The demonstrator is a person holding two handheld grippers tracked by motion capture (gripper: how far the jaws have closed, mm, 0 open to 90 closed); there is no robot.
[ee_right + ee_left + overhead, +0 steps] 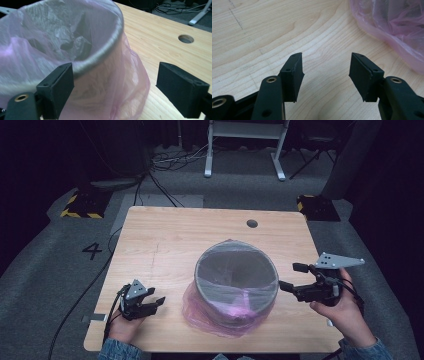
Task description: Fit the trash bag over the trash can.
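Observation:
A round grey bin [236, 270] stands on the wooden table [165, 240], lined with a thin pink plastic bag [200, 312] that drapes over its rim and bunches at its base. My left gripper [156, 296] rests low near the table's front left, apart from the bag, open and empty. In the left gripper view its jaws [325, 72] frame bare wood, with the bag [392, 22] at the upper right. My right gripper [289, 276] hovers just right of the bin, open. In the right gripper view [115, 75] the bag-covered bin wall [110, 87] sits between its spread jaws, with the rim [105, 52] above.
A round cable hole [252, 223] lies in the tabletop behind the bin. Grey carpet surrounds the table, with cables, a white desk frame [245, 145] and yellow-black striped blocks [82, 205] beyond the far edge.

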